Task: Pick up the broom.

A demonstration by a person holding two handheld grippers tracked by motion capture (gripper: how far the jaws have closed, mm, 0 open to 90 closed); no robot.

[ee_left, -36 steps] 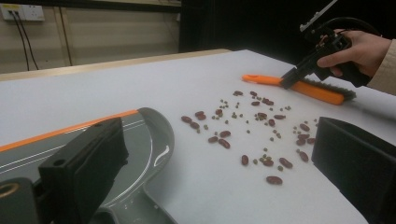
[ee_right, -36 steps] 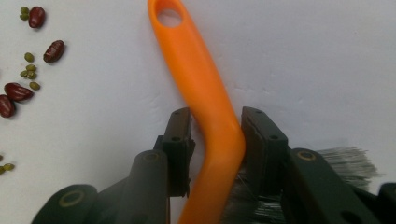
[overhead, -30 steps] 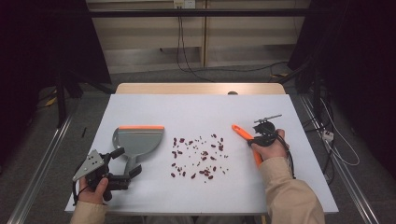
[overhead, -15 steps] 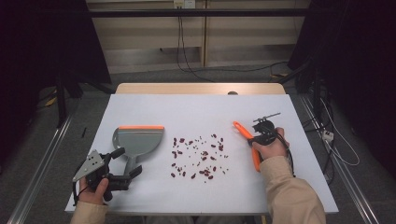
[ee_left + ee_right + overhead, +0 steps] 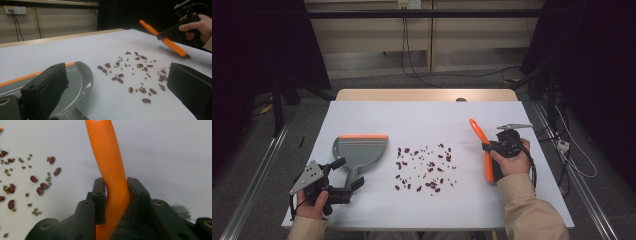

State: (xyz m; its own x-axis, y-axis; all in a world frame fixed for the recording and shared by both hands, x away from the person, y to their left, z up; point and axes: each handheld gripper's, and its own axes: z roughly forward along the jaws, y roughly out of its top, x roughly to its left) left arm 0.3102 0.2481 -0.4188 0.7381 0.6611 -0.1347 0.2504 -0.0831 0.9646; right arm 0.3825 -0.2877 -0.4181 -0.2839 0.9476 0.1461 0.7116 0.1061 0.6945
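Observation:
Dark red beans and small green ones (image 5: 424,170) lie scattered mid-table, also seen in the left gripper view (image 5: 137,72) and the right gripper view (image 5: 37,182). To their right my right gripper (image 5: 487,146) is shut on an orange hand brush (image 5: 479,132), whose long handle slants up and away (image 5: 105,150); the jaws pinch its middle (image 5: 116,185). A grey dustpan (image 5: 359,150) with an orange lip lies left of the beans. My left gripper (image 5: 347,174) stands open, its jaws on either side of the pan's handle (image 5: 117,75).
The white table top (image 5: 422,120) has bare room behind the beans and along its front edge. A wooden strip runs along its far edge. Cables hang against the back wall, and metal rails flank the table.
The right hand has risen a little and drawn the brush off the table, its handle end now tipped higher. The left gripper and the dustpan have stayed put.

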